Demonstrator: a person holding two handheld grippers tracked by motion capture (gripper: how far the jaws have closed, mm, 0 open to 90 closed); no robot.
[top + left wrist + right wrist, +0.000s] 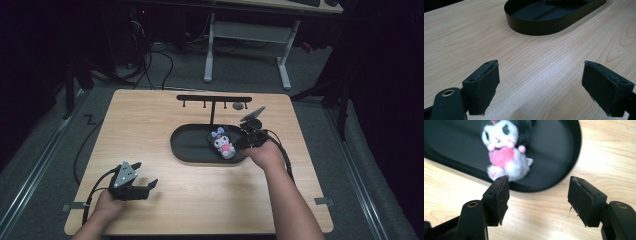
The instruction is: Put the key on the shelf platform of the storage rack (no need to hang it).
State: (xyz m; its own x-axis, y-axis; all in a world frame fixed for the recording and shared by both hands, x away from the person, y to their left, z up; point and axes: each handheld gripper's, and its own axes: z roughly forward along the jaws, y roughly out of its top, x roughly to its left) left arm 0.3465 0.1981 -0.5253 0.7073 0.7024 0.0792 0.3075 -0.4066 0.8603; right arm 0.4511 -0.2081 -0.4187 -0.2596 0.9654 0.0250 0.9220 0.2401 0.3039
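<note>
Judging by the layout, placement appears done: the plush toy [222, 142] lies in the right end of the black oval tray [190, 150], which sits nearer the far-right part of the surface [150, 125]. The right tongs [248, 140] stand wide and empty at the tray's right rim; retreat probably remains. The left tongs [145, 187] rest wide and empty near the near-left corner. The right gripper view shows the toy [504, 152] free of both pads; the high view adds a black hook rack [214, 100] behind the tray.
</note>
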